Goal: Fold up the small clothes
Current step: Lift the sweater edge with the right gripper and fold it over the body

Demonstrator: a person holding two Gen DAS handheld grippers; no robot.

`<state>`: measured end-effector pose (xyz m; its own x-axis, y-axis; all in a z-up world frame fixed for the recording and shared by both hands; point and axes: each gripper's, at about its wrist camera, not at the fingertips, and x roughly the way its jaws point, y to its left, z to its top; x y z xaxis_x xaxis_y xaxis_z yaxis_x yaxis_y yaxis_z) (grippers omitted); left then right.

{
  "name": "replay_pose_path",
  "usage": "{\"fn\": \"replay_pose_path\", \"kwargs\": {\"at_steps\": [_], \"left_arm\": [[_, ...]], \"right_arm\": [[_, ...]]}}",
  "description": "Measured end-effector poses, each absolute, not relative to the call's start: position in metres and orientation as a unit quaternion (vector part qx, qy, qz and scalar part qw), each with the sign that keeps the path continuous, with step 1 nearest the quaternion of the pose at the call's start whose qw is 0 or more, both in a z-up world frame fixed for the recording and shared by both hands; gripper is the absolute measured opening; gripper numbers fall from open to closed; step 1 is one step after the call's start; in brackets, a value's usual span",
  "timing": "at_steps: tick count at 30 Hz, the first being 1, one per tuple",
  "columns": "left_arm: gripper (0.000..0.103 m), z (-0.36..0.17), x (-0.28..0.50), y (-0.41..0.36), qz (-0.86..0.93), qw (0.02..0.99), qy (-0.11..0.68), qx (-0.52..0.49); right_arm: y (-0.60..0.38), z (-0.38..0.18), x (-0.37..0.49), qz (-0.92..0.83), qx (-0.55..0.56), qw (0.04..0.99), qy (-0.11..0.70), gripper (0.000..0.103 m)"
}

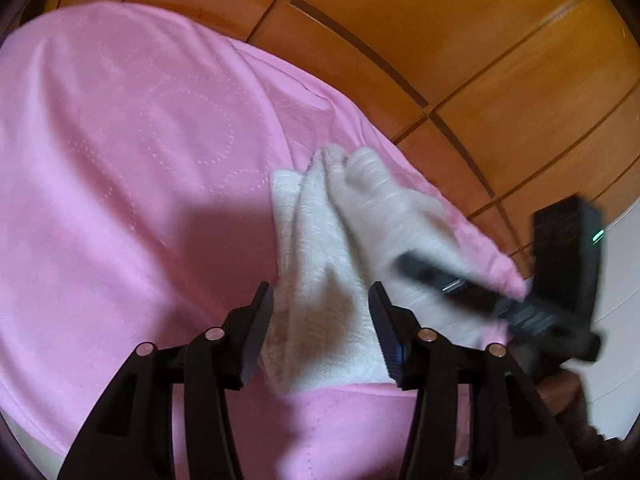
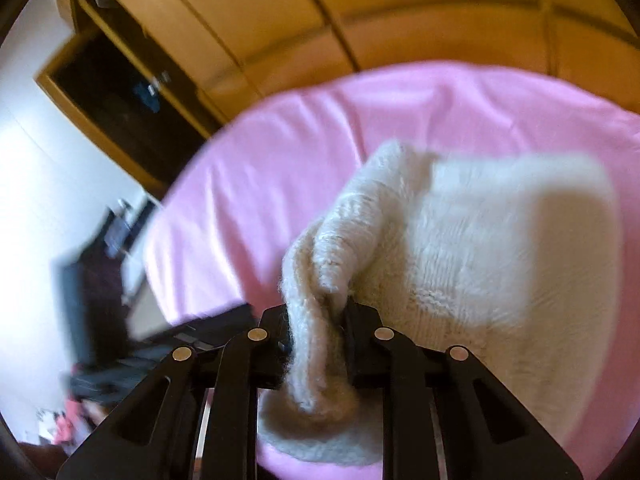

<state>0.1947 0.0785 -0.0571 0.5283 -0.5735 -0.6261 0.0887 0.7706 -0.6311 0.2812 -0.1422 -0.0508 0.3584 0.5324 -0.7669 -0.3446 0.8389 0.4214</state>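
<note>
White knitted garment (image 2: pixel 480 248) lies on the pink sheet (image 1: pixel 120 160) of a bed, near the edge of the bed that faces the wooden wardrobe doors (image 1: pixel 480 60). In the left wrist view the garment is bunched into long folds, and its far end comes close to that edge of the bed. The left claw (image 1: pixel 320 312) is about half open; its two fingers stand on both sides of the near part of the garment, and the pads do not press on the cloth. Whether they touch it at all, I cannot tell. The right claw (image 2: pixel 318 320) is narrow and it holds a thick fold of the garment between its pads; the wool comes out above and below the fingers. From this fold the rest of the garment spreads to the right over the sheet. In the left wrist view the right claw appears blurred at the right side, over the garment and the near corner of the bed.
</note>
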Motion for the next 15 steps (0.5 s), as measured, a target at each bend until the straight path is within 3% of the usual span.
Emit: {"fn": "replay_pose_path", "kwargs": {"at_steps": [2, 4, 5, 9, 15], "left_arm": [[0.052, -0.055, 0.197, 0.08, -0.211, 0.824, 0.441, -0.286], [0.057, -0.052, 0.202, 0.078, -0.229, 0.814, 0.44, -0.302], [0.058, -0.051, 0.207, 0.078, -0.237, 0.808, 0.44, -0.311], [0.064, -0.052, 0.227, 0.067, -0.272, 0.777, 0.451, -0.344], [0.068, -0.065, 0.258, 0.038, -0.283, 0.748, 0.497, -0.337]], "right_arm": [[-0.14, -0.05, 0.274, 0.271, 0.08, 0.826, 0.487, 0.025], [-0.148, -0.038, 0.265, 0.292, 0.107, 0.825, 0.472, 0.047], [-0.155, -0.033, 0.262, 0.3, 0.117, 0.826, 0.463, 0.063], [-0.207, -0.009, 0.227, 0.285, 0.122, 0.847, 0.431, 0.066], [-0.279, -0.024, 0.185, 0.198, 0.118, 0.867, 0.443, 0.066]]}}
